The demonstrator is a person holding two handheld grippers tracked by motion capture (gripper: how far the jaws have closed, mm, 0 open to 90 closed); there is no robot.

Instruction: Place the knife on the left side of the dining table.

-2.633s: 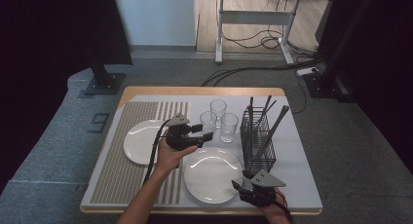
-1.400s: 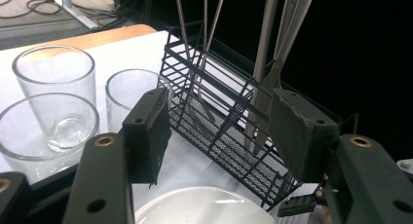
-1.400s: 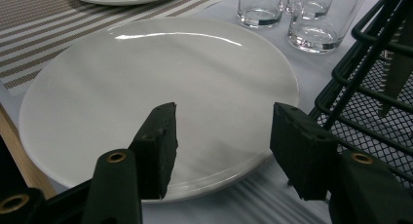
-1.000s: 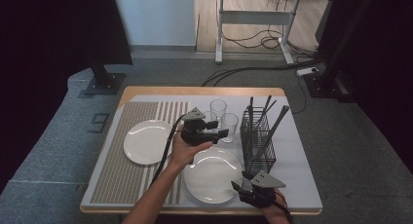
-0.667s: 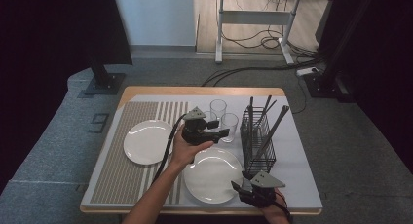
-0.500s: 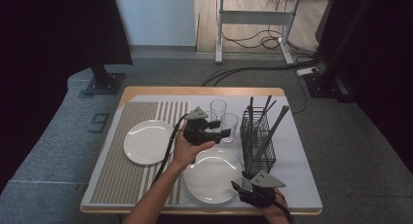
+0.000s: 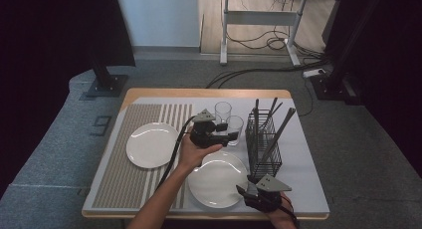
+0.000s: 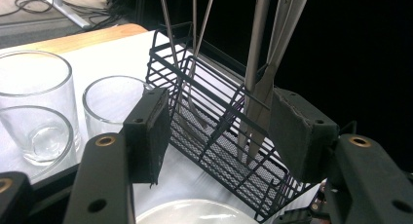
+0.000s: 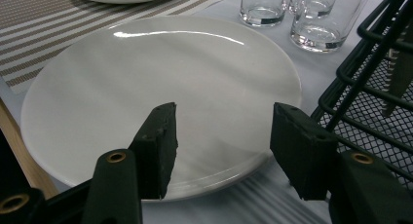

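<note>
Cutlery basket point(image 8: 214, 136) beyond left tongs point(image 8: 219, 131)

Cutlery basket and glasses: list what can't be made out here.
- Cutlery basket, left gripper view: utensil tops cut off by the top edge, so their types stay unclear.
- Third glass, high view: mostly hidden behind the left gripper.
- Glasses, right gripper view: rims cut off by the top edge.

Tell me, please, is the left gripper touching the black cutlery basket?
Apart: in the left gripper view, the left gripper stands open, with the basket beyond its pads.
</note>
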